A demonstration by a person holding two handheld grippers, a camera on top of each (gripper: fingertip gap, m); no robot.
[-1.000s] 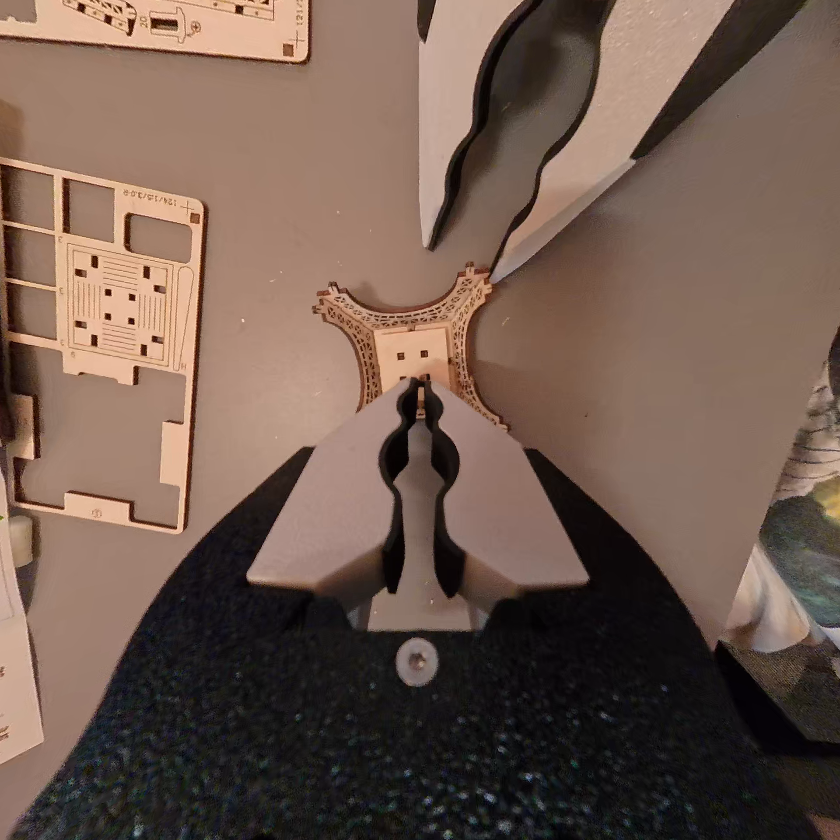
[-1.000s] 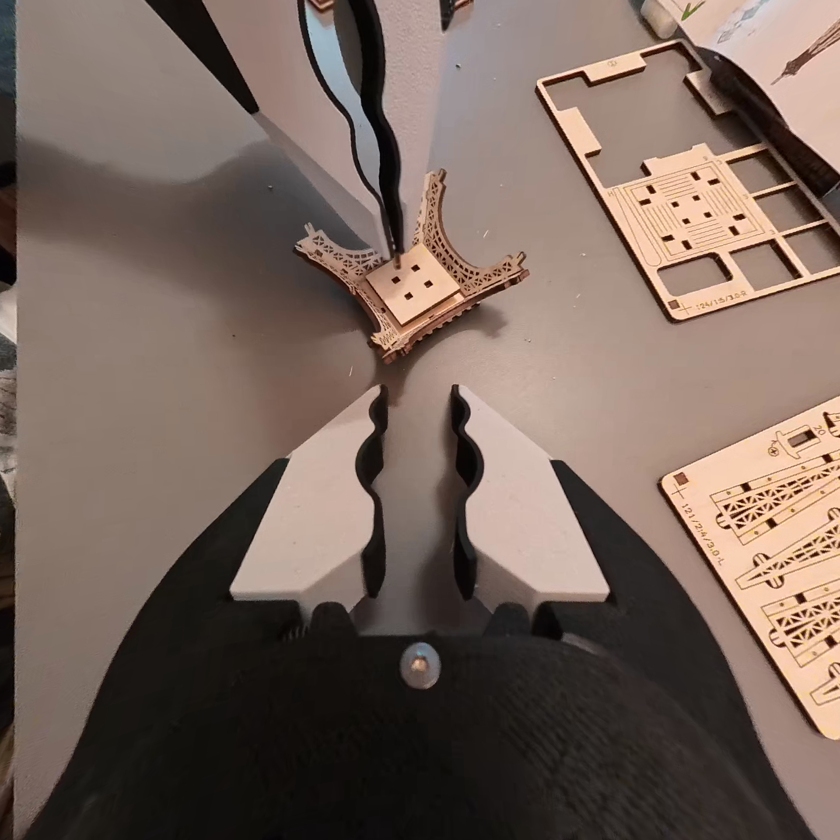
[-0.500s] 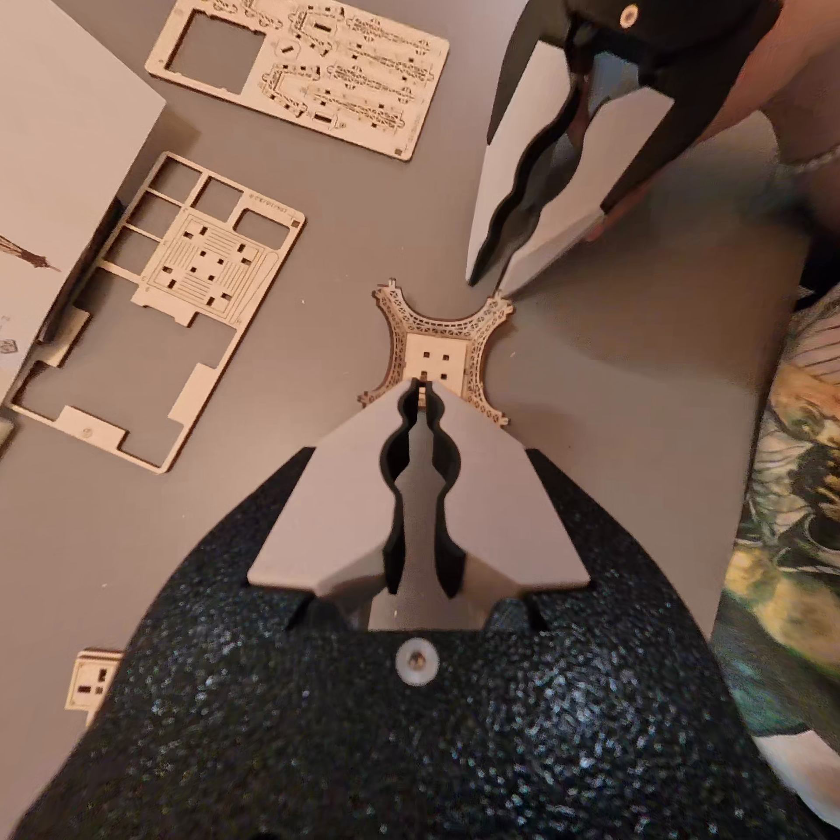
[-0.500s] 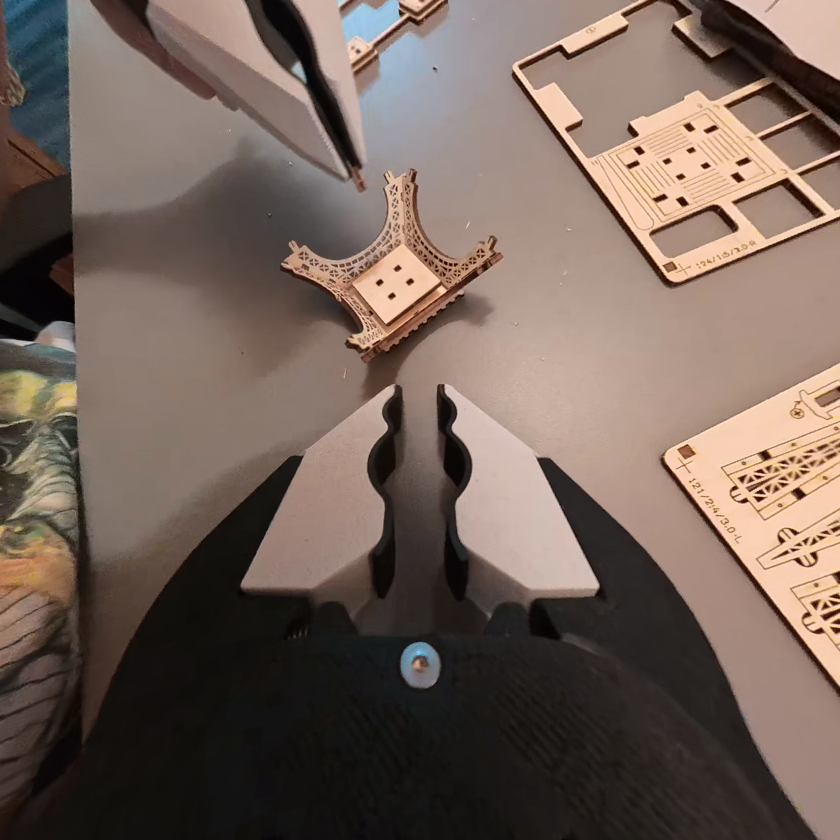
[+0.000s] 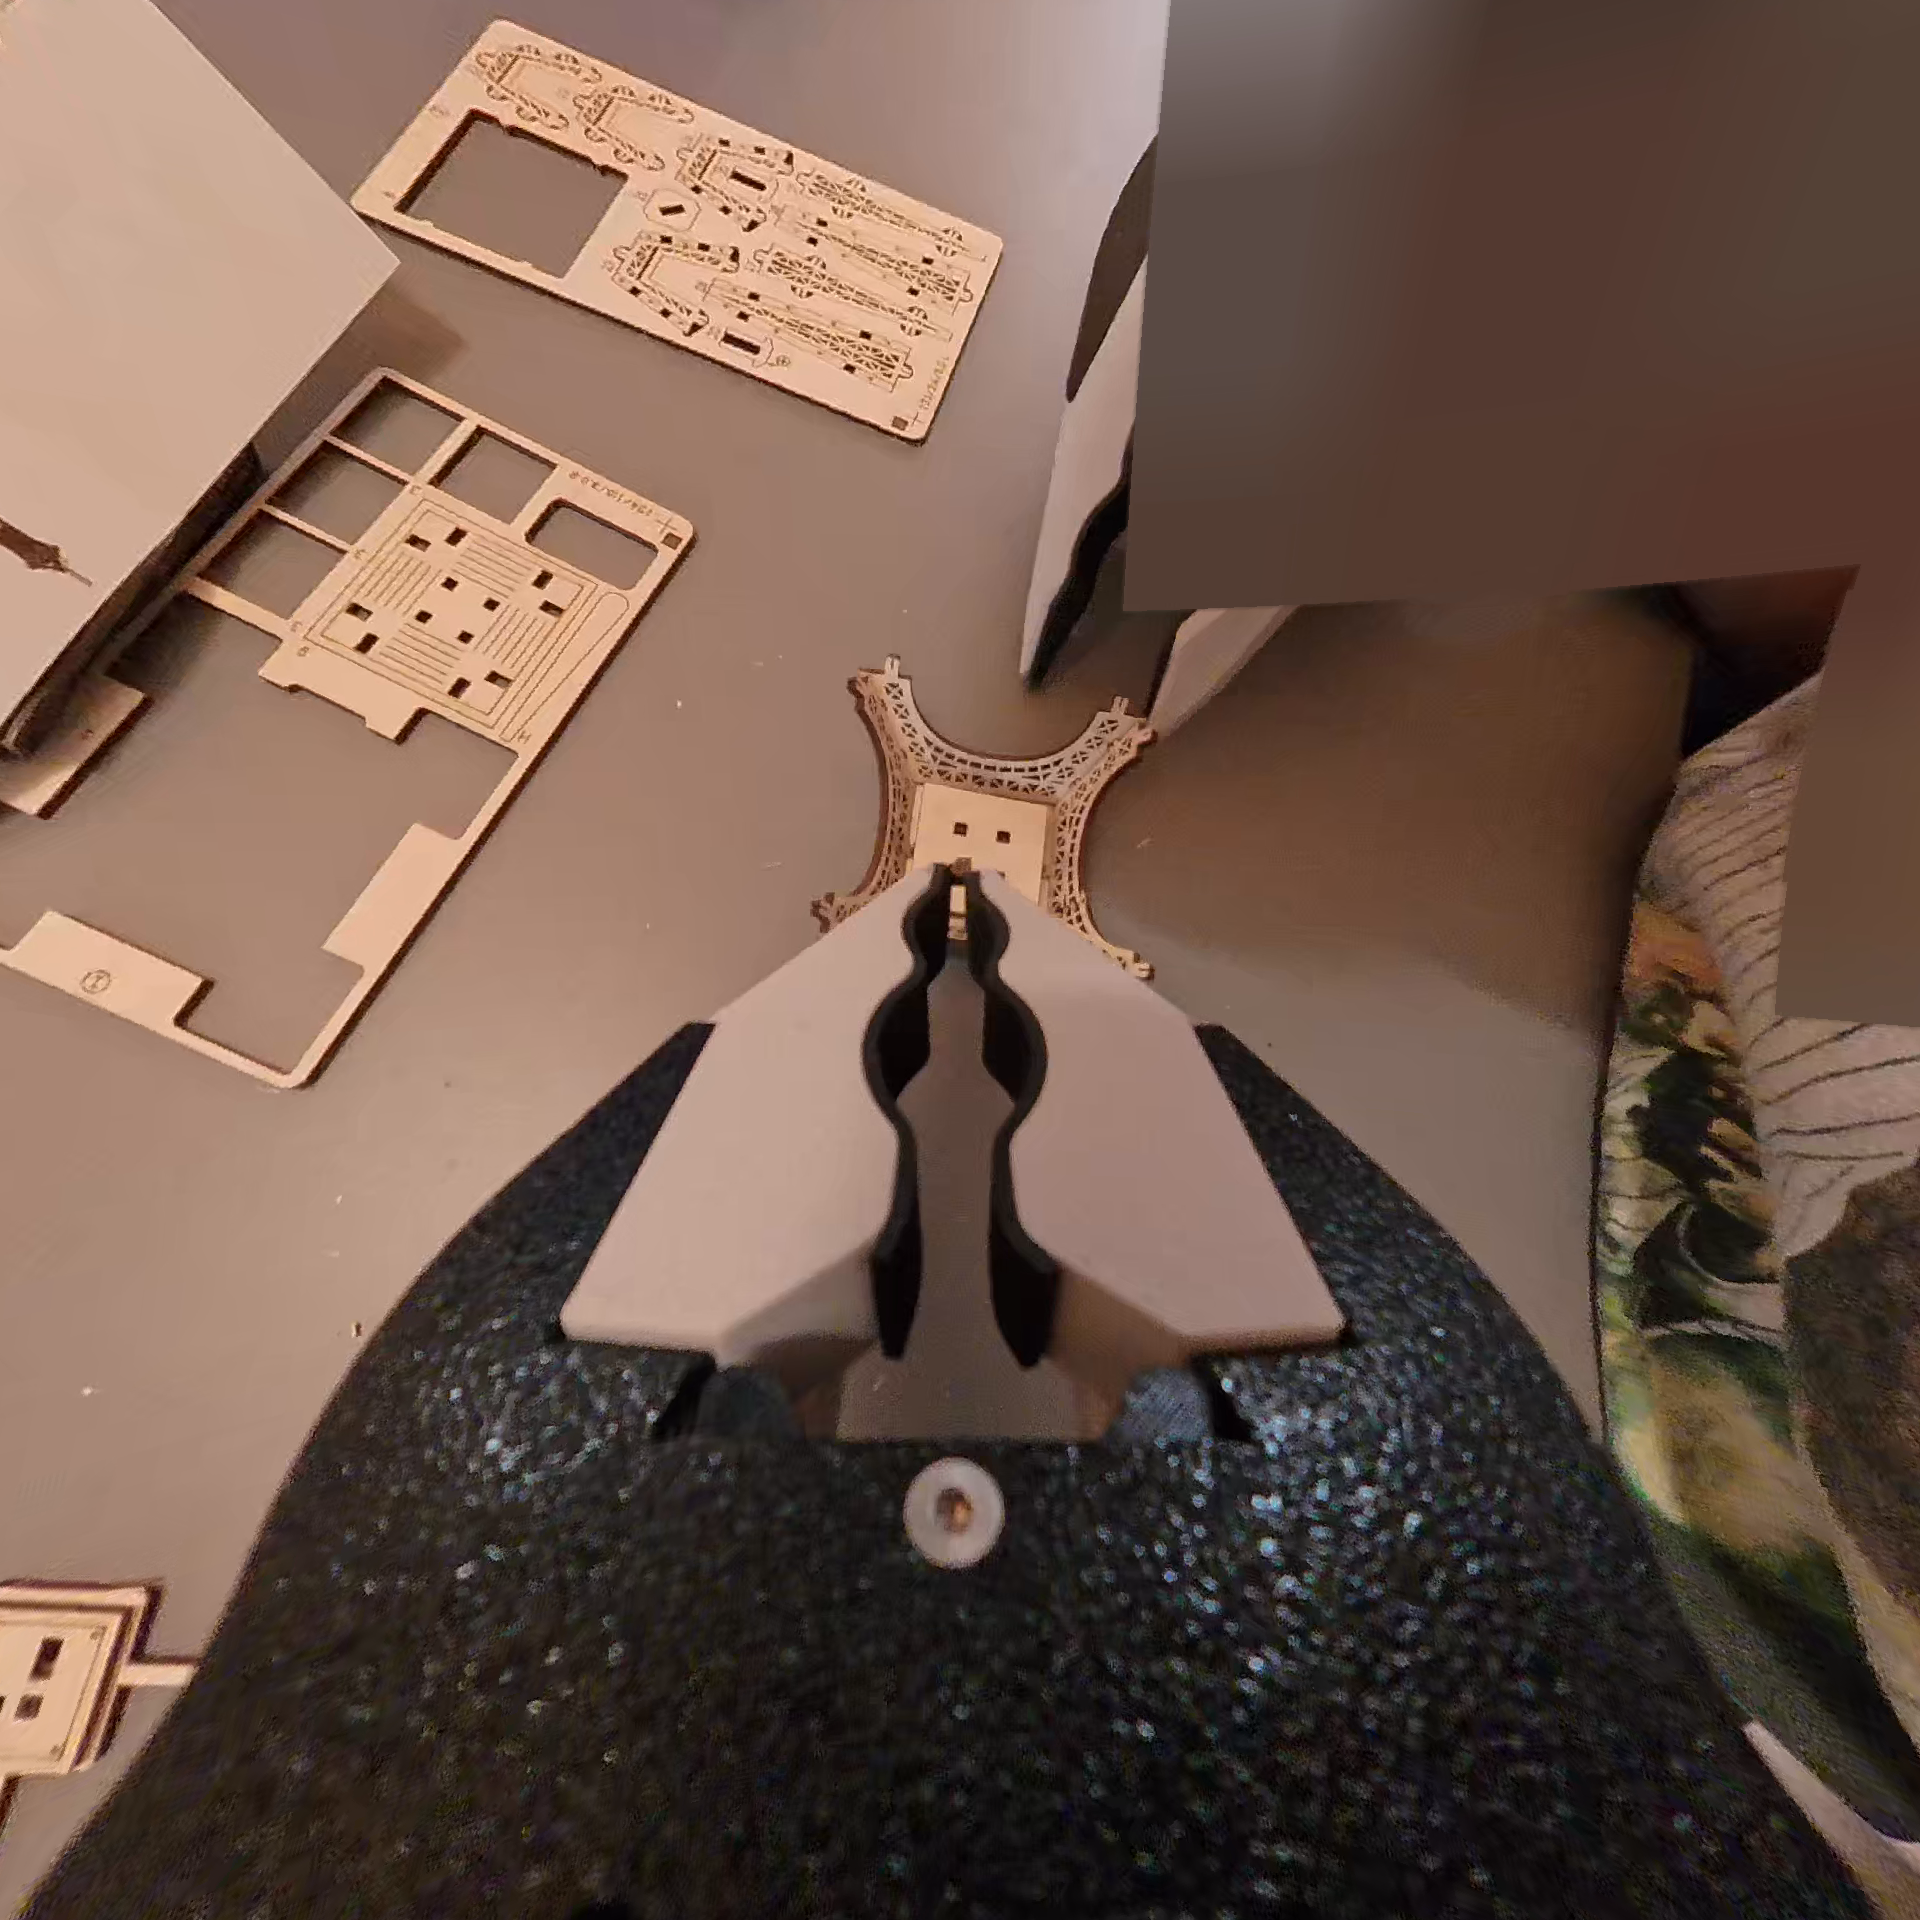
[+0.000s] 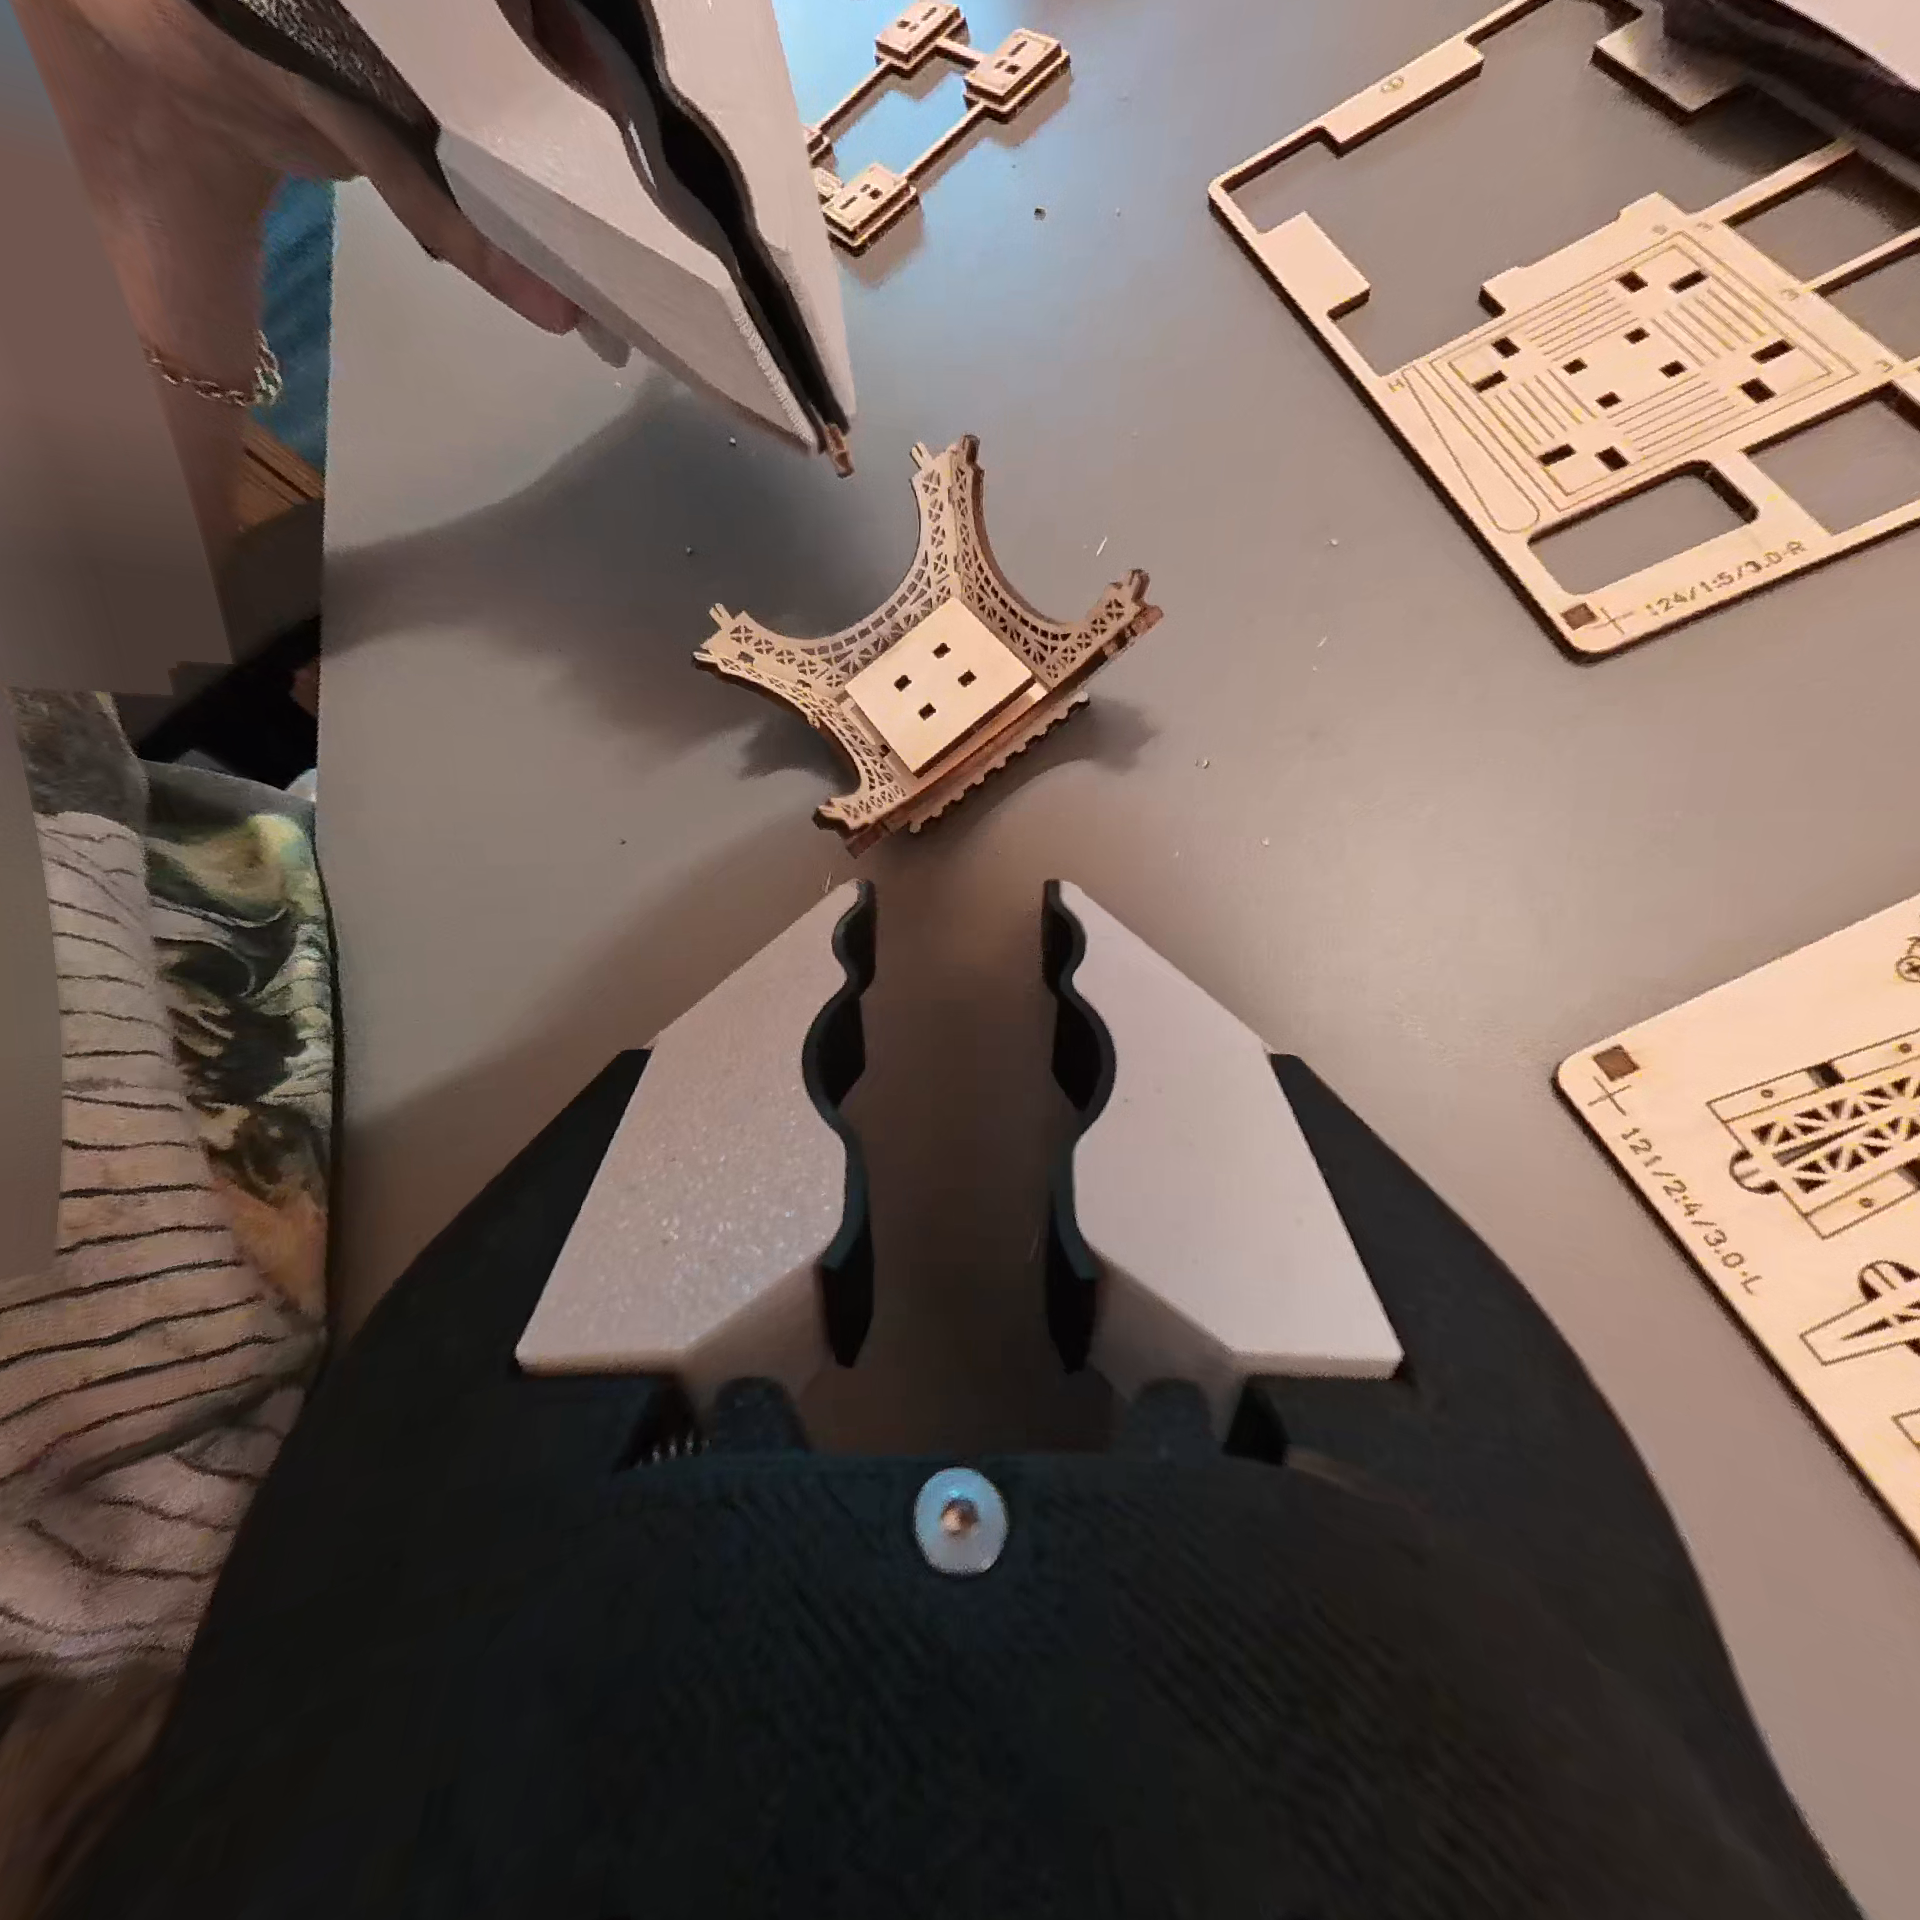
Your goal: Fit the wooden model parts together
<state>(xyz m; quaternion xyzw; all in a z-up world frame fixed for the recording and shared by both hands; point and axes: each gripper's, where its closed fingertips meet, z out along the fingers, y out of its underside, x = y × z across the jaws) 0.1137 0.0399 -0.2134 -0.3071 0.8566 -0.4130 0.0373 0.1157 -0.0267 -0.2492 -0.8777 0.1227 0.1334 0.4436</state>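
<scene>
While left tongs (image 5: 958, 879) pinch peg (image 6: 837, 460), tower base (image 6: 925, 665) apart.

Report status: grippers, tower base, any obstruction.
Left gripper shut on small wooden piece, above table. Right gripper open, empty. Tower base on table, ungripped. Nothing blocking.

Wooden tower base (image 6: 928, 694) on grey table (image 6: 1299, 831), beyond right gripper's (image 6: 956, 904) parted jaws.

Pretty dim, warm-ish indoor light on both cams. The wooden tower base (image 6: 925, 681) throws a soft shadow onto the grey bench (image 6: 1351, 831), mostly toward the left. Wide-angle warp stretches the edges. The speckled black housing up close looks grainy, and the striped fabric (image 5: 1745, 1195) is smeared (motion blur, probably). No harsh glare anywhere.
</scene>
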